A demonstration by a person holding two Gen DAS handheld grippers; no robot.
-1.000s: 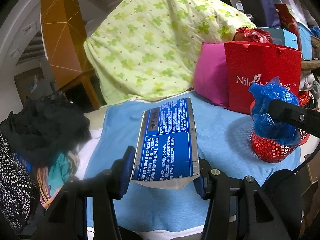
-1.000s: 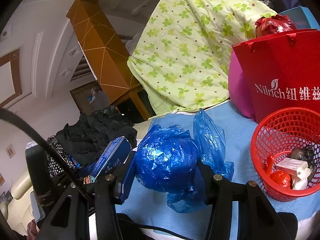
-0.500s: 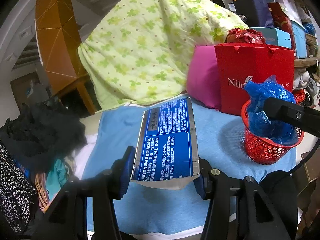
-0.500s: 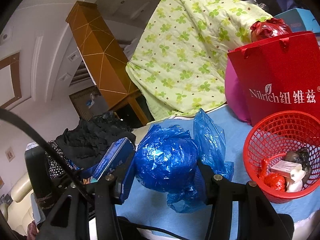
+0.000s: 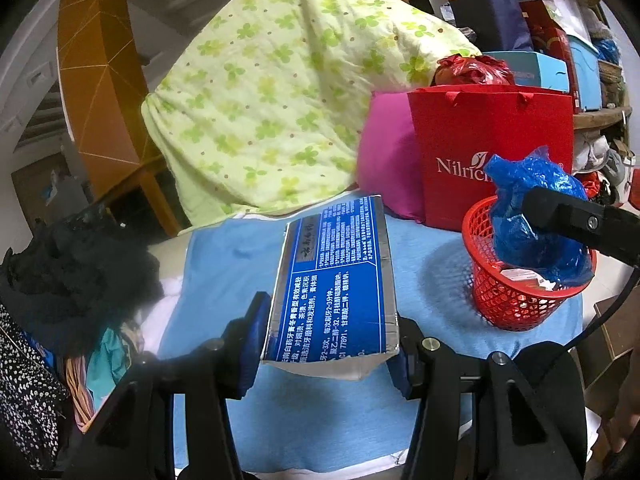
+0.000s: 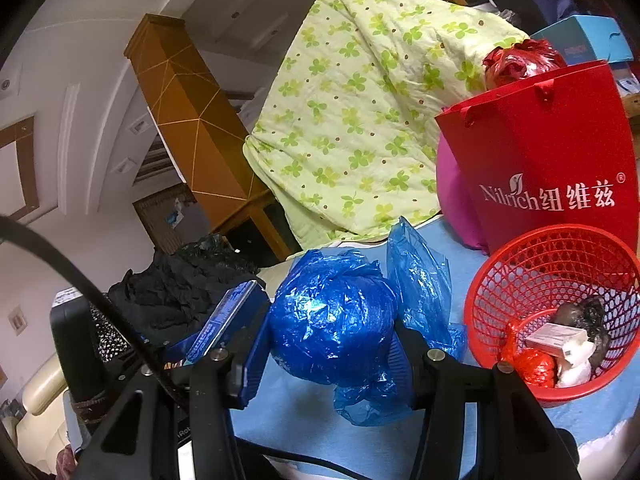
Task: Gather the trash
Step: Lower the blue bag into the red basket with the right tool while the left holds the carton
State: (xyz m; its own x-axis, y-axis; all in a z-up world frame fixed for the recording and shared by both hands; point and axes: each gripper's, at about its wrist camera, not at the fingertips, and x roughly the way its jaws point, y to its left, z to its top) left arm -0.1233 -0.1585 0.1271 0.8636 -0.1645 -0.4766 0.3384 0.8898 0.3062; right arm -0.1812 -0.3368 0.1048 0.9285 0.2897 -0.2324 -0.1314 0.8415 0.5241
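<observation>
so, left wrist view: left gripper [image 5: 326, 344] is clamped on a flat blue-and-silver carton [image 5: 336, 284], pads on its two long edges. carton's long axis runs away from the claw toward 12 o'clock, torn end nearest the camera. the red mesh basket [image 5: 516, 300] sits at about 2 o'clock from the carton, on the blue cloth [image 5: 224, 280], with open cloth between them. right gripper comes in from 3 o'clock with the blue plastic bag [image 5: 532, 208] already over the basket mouth, so judged nearer to the drop.

right wrist view: right gripper [image 6: 334, 344] is closed around the crumpled blue plastic bag [image 6: 332, 328], a loose tail of film hanging at 1 o'clock and below. red mesh basket [image 6: 500, 280] lies at 3 o'clock, rim just beside the right finger; scraps and a small box already inside. carton [image 6: 228, 316] shows edge-on at 9 o'clock. red paper bag [image 6: 552, 152] stands just behind the basket.

judgement: bag goes first, carton needs a swing toward 2 o'clock.
</observation>
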